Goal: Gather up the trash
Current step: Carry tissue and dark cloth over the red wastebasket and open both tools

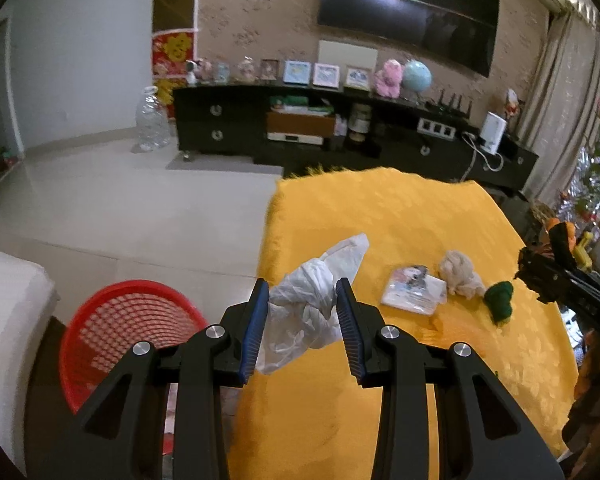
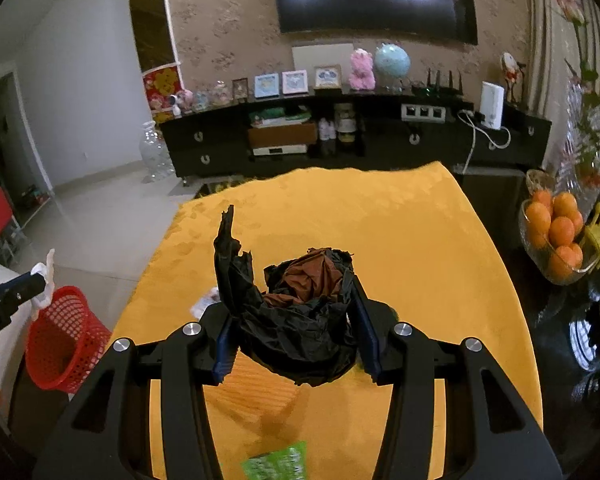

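1. Nearest in the left wrist view, our left gripper (image 1: 302, 320) is clamped on a crumpled white plastic bag (image 1: 312, 304), which bulges between the blue pads at centre frame; the red basket (image 1: 128, 332) sits at lower left, beside the table edge and below the gripper.
2. Nearest in the right wrist view, our right gripper (image 2: 296, 336) is closed around a crumpled black bag (image 2: 296, 320) with a brownish patch on top; a torn strip of it stands up left of centre; whether the wad is lifted clear of the yellow table (image 2: 400, 240) we cannot tell.
3. We judge the step in hand to be carrying: both pieces are held, neither is in the basket yet; the next move calls for swinging the white bag over the basket mouth and parting the jaws, then bringing the black bag across to the same spot.
4. Farther along the table in the left view lie a flat white packet (image 1: 414, 292), a beige crumpled wad (image 1: 460, 272) and a green lump (image 1: 499, 300), near one another right of centre; these look like trash not yet collected.
5. A green printed item (image 2: 276, 464) at the bottom edge of the right view is cut off and blurred; we cannot tell what it is.
6. At far right of that view a bowl of oranges (image 2: 556, 232) stands off the cloth; we judge it no part of the task.
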A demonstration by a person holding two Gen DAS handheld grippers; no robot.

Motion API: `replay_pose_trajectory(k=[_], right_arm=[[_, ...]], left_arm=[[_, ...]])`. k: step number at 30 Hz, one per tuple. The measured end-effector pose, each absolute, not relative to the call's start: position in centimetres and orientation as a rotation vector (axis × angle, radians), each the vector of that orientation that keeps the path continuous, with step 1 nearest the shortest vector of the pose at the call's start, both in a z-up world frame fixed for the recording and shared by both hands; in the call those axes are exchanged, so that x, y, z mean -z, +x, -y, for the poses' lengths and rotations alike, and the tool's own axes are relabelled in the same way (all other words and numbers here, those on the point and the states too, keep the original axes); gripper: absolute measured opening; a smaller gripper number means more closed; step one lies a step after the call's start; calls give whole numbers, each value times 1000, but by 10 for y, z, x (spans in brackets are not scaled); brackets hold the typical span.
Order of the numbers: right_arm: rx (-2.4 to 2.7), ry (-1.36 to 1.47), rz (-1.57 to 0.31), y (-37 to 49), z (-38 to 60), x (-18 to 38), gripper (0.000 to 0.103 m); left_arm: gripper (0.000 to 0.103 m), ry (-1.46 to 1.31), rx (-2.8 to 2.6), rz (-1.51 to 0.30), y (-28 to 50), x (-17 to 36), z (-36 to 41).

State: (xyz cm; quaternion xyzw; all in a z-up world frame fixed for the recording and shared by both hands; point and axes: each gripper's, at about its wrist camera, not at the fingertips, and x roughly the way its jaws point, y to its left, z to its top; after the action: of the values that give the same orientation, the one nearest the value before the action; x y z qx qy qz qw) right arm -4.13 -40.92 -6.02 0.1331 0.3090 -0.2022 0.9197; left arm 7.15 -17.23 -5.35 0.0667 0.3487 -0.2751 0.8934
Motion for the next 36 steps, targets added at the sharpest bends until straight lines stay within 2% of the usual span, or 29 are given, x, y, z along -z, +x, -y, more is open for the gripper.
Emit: replay_pose_trajectory(k=[19, 36], right_arm=[[189, 207, -549, 22, 314, -8, 47], [7, 185, -672, 75, 250, 36, 47]], left_arm=[[34, 123, 308, -563, 79, -10, 62], [34, 96, 236, -673, 113, 34, 25]])
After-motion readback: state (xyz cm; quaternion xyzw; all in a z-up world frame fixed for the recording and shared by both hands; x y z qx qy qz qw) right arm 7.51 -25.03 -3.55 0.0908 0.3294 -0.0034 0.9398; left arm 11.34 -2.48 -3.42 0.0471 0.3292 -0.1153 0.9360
